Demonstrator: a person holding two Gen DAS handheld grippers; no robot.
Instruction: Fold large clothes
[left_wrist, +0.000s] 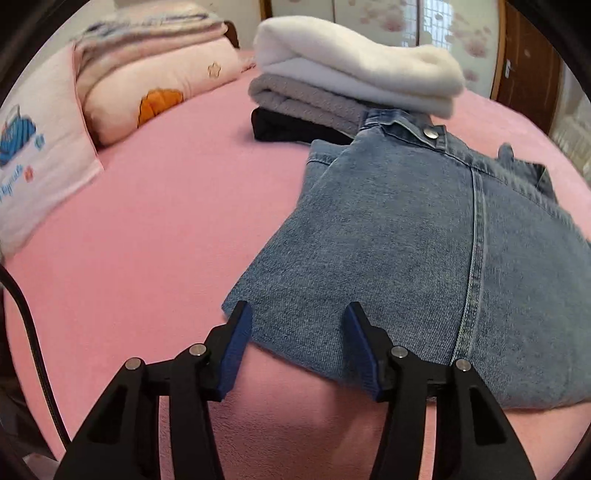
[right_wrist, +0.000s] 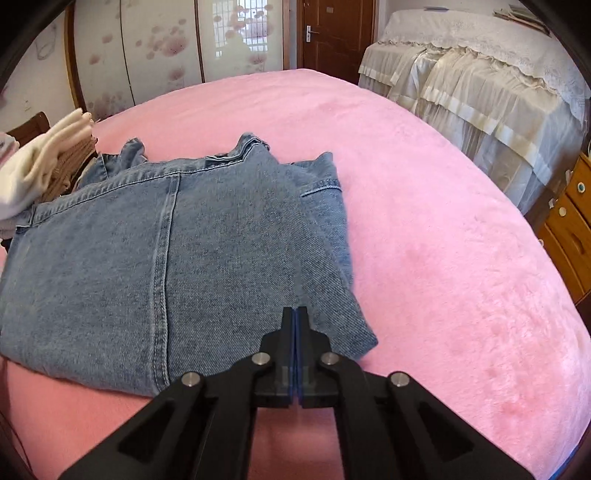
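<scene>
A folded blue denim garment (left_wrist: 424, 258) lies flat on the pink bed (left_wrist: 166, 229); it also shows in the right wrist view (right_wrist: 184, 258). My left gripper (left_wrist: 299, 314) is open, its jaws standing over the garment's near left corner, holding nothing. My right gripper (right_wrist: 295, 314) is shut with its pads pressed together, its tip over the garment's near right edge. I see no cloth between its pads.
A stack of folded clothes (left_wrist: 354, 85), white on grey on black, sits behind the denim. Pillows (left_wrist: 159, 85) lie at the left. A second bed with a cream cover (right_wrist: 480, 92) and a wooden dresser (right_wrist: 569, 221) stand to the right. A door (right_wrist: 336, 33) is beyond.
</scene>
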